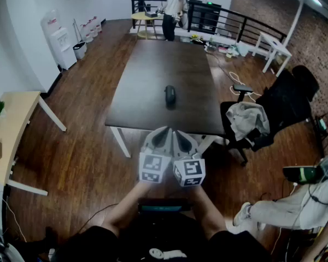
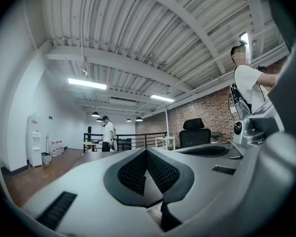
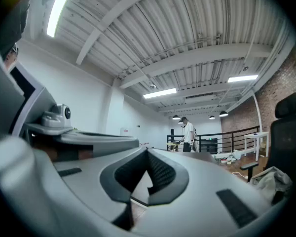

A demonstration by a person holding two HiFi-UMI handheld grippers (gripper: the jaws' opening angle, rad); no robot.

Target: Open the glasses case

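A dark oval glasses case (image 1: 170, 95) lies closed on the dark table (image 1: 147, 97), a little nearer than its middle. Both grippers hang side by side in front of the table's near edge, well short of the case. My left gripper (image 1: 163, 131) is shut with nothing in it, its jaws meeting at the tips (image 2: 147, 153). My right gripper (image 1: 177, 132) is shut and empty too, its pads together (image 3: 148, 154). Each gripper view looks level across the tabletop; the case does not show in either.
A black office chair (image 1: 262, 119) with a grey cloth on it stands at the table's right corner. A person (image 1: 172, 10) stands beyond the far end by a railing. A light wooden desk (image 1: 11, 124) is at the left. A seated person's legs (image 1: 284, 206) are at the lower right.
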